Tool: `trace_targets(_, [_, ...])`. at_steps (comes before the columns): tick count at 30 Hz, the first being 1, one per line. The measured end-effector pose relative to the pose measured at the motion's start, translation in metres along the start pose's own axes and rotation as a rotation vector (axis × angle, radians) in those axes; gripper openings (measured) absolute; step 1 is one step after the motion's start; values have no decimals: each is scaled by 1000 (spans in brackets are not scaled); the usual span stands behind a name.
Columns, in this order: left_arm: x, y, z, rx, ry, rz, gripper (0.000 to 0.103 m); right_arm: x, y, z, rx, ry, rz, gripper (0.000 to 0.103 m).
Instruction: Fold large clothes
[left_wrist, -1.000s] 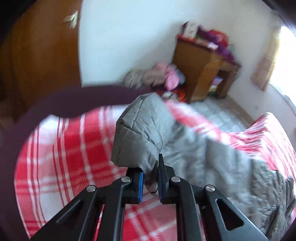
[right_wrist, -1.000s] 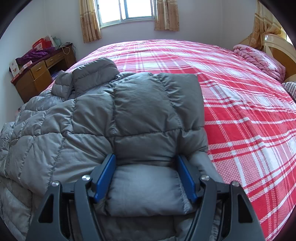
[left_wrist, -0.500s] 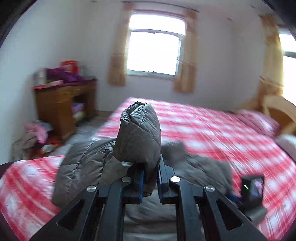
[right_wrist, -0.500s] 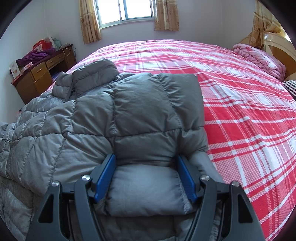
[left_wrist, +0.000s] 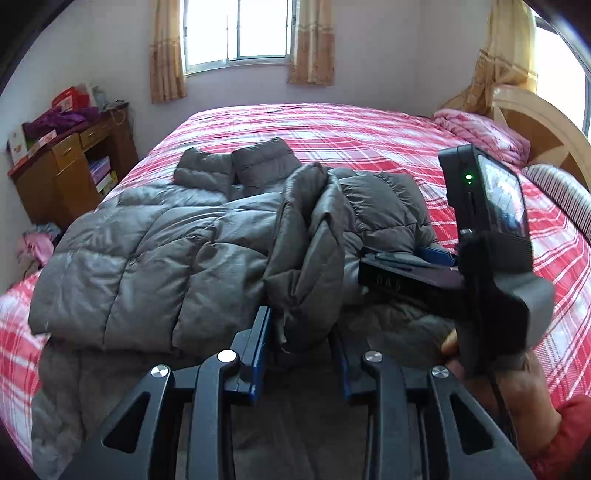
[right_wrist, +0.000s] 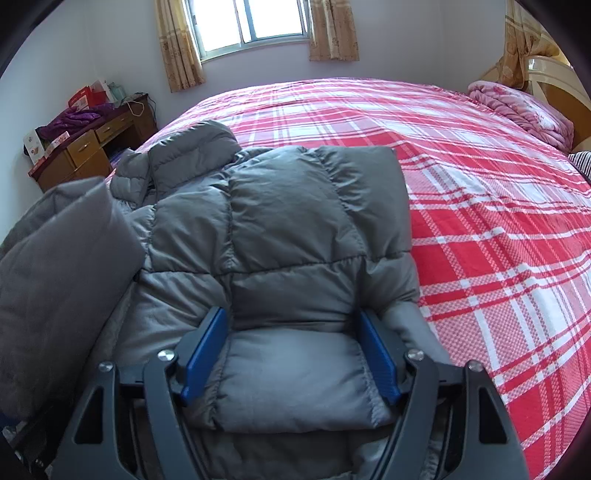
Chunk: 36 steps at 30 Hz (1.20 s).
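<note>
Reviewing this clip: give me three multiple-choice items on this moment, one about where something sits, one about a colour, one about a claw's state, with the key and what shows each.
1. Where does the wooden desk stand?
A. left of the bed, under the window wall
B. right of the bed, by the headboard
C. on the bed

2. What colour is the puffer jacket?
A. navy
B. grey
C. pink

3. How is the left claw set?
A. clamped tight on the bedsheet
B. open, with a jacket fold between its fingers
C. out of view

Key: 1 A, the desk sits at the left edge of both views near the curtained window. 2 B, its quilted panels are grey against the red plaid bedsheet. 3 B, the blue pads stand apart on either side of the bunched fold.
</note>
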<state>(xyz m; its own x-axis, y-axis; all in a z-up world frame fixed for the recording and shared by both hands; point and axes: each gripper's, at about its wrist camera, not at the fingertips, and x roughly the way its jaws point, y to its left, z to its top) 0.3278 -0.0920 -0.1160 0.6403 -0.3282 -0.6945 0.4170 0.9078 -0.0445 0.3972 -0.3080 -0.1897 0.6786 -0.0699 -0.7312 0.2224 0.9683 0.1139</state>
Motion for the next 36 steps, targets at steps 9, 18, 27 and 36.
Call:
trace_targets(9, [-31,4,-20,-22,-21,-51,50,3,3,4,-23,29,21,83])
trace_targets(18, [-67,114,-44,-429,-127,131,52,-93,-19,-19,120,-124,96,88])
trace_targets(27, [-101,178,-27,-508,-173,289,52,-39,42,-32,74,151,313,30])
trace_targets(36, [-60,204,26,-411,-142,423,54,-72,49,2,-139,95,233,19])
